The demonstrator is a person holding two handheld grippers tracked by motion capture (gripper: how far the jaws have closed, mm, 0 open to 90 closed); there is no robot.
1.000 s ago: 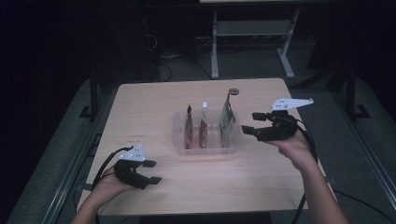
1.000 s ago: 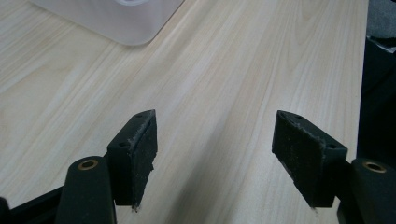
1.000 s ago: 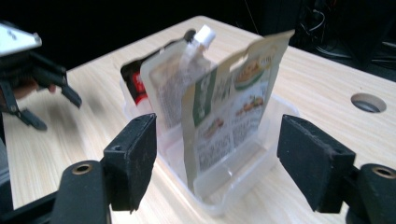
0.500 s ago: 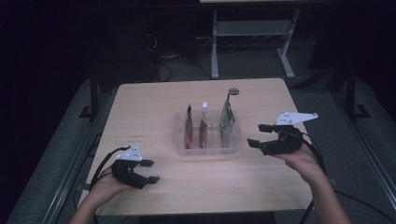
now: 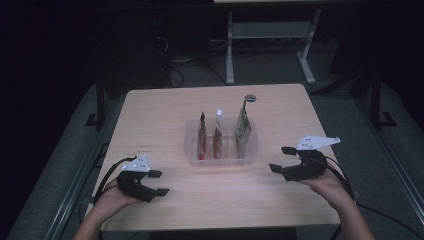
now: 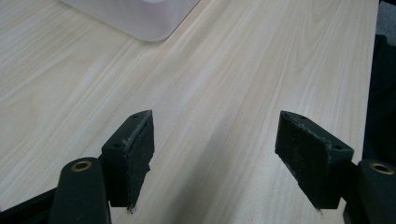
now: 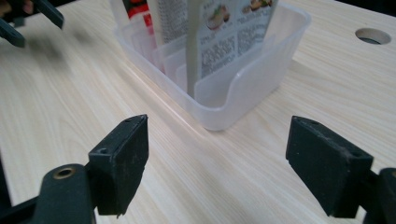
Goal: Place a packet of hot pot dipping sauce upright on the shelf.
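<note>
Item: clear plastic bin (image 5: pixel 192 134), landmark for all entries. Sits mid-table on pale wood table (image 5: pixel 150 107), slightly toward far side. Ribbed/slotted inside, per right gripper view (image 7: pixel 243 84).

Contents: 3 pouches standing upright in bin slots, side by side.
- Left pouch (image 5: pixel 202 136): reddish, dark top.
- Middle pouch (image 5: pixel 218 134): reddish w/ white top.
- Right pouch (image 5: pixel 243 127): tallest, pale printed face; in right gripper view (image 7: pixel 233 32) shows food pics + small text, too small to read.

Round hole in tabletop (image 5: pixel 249 97) just beyond bin's far-right corner; also seen in right gripper view (image 7: pixel 373 36).

Left gripper (image 5: pixel 159 183): near-left of bin, well apart from it, by table's near edge, held in person's left hand (image 5: pixel 112 197). Jaws spread wide, nothing between them; left gripper view (image 6: pixel 215 158) has bare wood in the gap, corner of bin (image 6: pixel 140 16) at top of frame. Black cable loops from it toward table's left edge.

Right gripper (image 5: pixel 281 159): right of bin, near its near-right corner, not touching. Held in right hand (image 5: pixel 327 182), grey three-cornered plate (image 5: pixel 316 142) on top. Jaws spread wide, empty; right gripper view (image 7: pixel 217 168) looks at bin corner between them, w/ left gripper (image 7: pixel 28 18) blurred beyond bin.

Floor beyond table: dark, w/ pale metal stand legs (image 5: pixel 270 47) and cables.
</note>
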